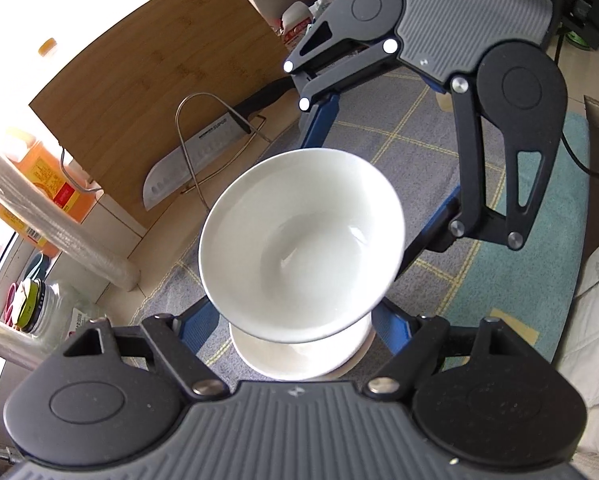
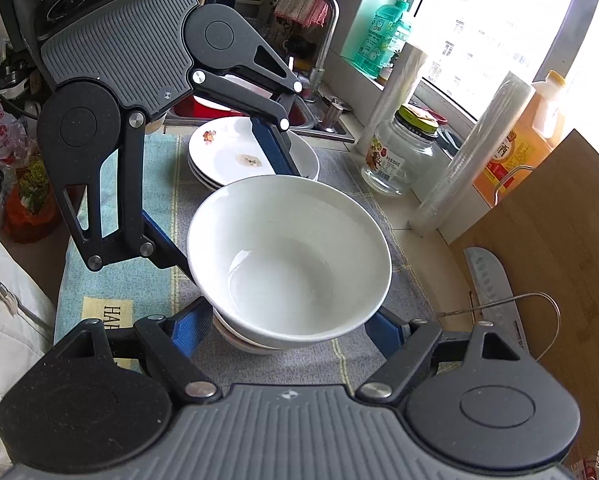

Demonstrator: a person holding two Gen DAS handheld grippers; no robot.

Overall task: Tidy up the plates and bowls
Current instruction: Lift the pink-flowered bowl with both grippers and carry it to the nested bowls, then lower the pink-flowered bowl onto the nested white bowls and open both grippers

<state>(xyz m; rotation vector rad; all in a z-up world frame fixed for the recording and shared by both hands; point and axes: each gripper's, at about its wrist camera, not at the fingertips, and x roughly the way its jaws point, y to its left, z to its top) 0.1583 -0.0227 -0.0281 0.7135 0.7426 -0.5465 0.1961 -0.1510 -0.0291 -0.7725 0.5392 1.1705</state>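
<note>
Both claws clamp one stack of white bowls (image 2: 289,256) from opposite sides, the left gripper (image 1: 295,320) and the right gripper (image 2: 291,320), over the grey checked mat (image 2: 383,200). Glossy, plain, empty; flowered plates (image 2: 227,152) sit behind.

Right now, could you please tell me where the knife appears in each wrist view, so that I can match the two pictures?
Left wrist view: the knife lies left of centre, blade toward the lower left, against the wooden cutting board.
Right wrist view: the knife is at the lower right, beside the same board.
Shared landmark: the white bowl, mid-picture in both views.
</note>
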